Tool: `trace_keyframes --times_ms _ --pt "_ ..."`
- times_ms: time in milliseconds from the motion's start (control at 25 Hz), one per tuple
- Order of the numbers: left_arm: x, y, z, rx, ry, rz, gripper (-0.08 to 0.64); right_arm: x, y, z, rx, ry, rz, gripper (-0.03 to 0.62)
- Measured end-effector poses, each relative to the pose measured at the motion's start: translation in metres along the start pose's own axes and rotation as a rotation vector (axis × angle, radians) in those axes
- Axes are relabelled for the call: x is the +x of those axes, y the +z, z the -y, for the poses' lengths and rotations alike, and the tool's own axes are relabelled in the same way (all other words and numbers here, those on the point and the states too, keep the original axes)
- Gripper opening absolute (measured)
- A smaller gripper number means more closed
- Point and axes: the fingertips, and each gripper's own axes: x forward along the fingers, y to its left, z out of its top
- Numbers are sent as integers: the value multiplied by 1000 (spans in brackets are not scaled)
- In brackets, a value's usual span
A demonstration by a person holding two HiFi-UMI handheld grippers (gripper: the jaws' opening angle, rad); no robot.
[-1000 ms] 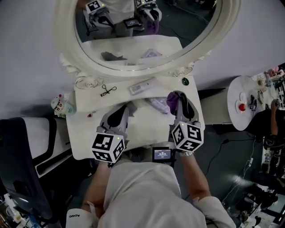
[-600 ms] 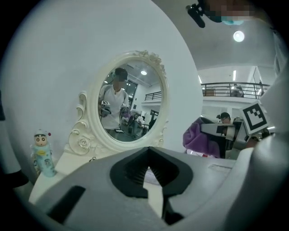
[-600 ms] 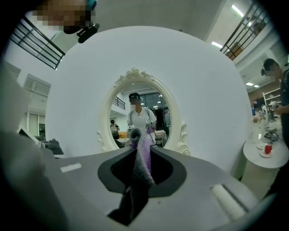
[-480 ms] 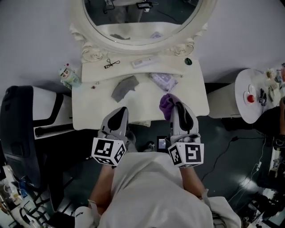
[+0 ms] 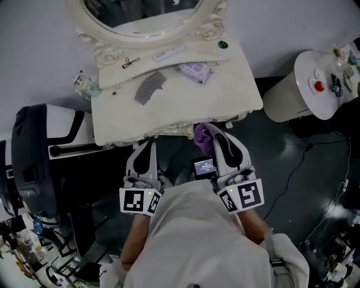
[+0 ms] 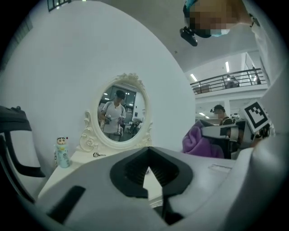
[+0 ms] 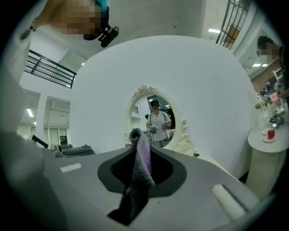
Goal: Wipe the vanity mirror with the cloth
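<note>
The oval vanity mirror in its ornate white frame stands at the back of the white dressing table. It also shows far ahead as the mirror in the left gripper view and the mirror in the right gripper view. My right gripper is shut on a purple cloth, held just off the table's front edge. That cloth hangs pinched in the right gripper. My left gripper hangs lower left of the table edge. This left gripper is shut on nothing.
On the table lie a grey cloth, a purple packet, a white tube and an eyelash curler. A small figure bottle stands at its left corner. A black chair is left, a round white side table right.
The view has pulled back from the vanity. Both grippers have come off the tabletop to below its front edge, the right one still carrying the purple cloth. The grey cloth stays on the table.
</note>
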Motion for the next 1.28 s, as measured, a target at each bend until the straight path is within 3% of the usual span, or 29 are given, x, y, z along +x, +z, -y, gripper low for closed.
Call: trace_keyframes --times_ms 280,480,560,760,920,1040,1120,1280 --pt "-64 22 9 23 -107 69 3 -55 0 -59 -41 -39 57 54" --pt "-160 -3 -37 -13 -94 41 3 -62 -39 -143 129 -103 30 54" --pt "-196 -10 -59 -27 -76 46 3 -68 -52 -184 156 -105 21 54" --pt "-253 -20 -92 -9 -106 61 3 -99 -77 -265 20 -66 -52 54" --pt "-277 -21 -79 30 -167 85 3 -134 -74 -279 -8 -89 -35 54" --pt "-295 -16 -66 -14 -110 137 3 -160 -68 -270 5 -80 -19 54" --pt "-307 -16 -47 -29 -95 155 3 -178 -66 -263 35 -69 -10 54" --pt "-330 -23 11 26 -151 137 3 -230 -65 -258 61 -44 3 54"
